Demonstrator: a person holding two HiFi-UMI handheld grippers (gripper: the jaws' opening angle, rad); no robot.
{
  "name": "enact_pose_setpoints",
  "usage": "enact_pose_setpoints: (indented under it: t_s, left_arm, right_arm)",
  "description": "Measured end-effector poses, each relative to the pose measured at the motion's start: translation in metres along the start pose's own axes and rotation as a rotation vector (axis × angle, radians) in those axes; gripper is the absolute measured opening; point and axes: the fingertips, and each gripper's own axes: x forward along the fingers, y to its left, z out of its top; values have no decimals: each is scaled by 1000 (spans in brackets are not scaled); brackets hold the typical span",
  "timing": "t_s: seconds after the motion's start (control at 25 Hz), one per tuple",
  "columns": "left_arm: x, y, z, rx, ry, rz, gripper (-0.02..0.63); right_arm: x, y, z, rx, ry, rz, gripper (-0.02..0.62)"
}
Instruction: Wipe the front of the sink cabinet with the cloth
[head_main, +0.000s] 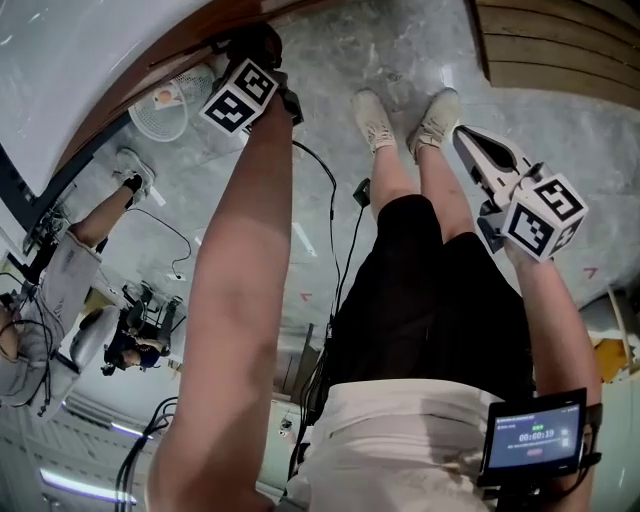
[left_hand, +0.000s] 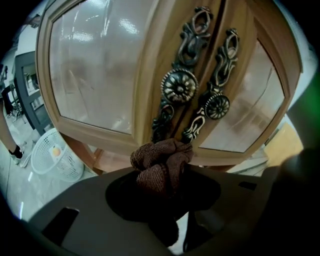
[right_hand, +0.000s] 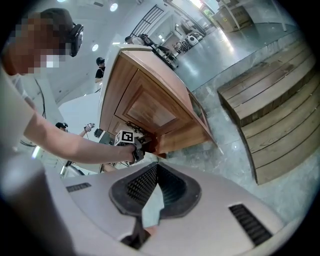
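Pinches a bunched brown cloth (left_hand: 161, 165) in the left claw (left_hand: 165, 175), right at the bottom rail of the sink cabinet (left_hand: 145, 70), under the 2 ornate handles (left_hand: 179, 86); cannot tell whether touching. Hangs the right claw (right_hand: 156, 172) well apart over the floor (right_hand: 220, 160), pressed together on nothing. Looks like the wiping step. Calls for pressing the wad flat on the wood, sweeping along the rails in overlapping passes, skirting the handles to avoid snagging, and gripping hard enough that the cloth cannot slip out.
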Motion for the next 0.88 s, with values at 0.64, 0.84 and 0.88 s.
enact_pose_setpoints:
  t_s: [0.64, 0.84, 0.88]
  left_arm:
    - [21, -110, -12, 163, 24, -190, 167]
    - [34, -185, -28, 245, 50, -304, 167]
    - [37, -195, -30, 255, 56, -322, 167]
  right_arm:
    - [-12, -8, -2, 20, -43, -16, 12]
    - [-37, -34, 0, 49, -66, -36, 12]
    - [-39, -37, 0, 55, -70, -43, 12]
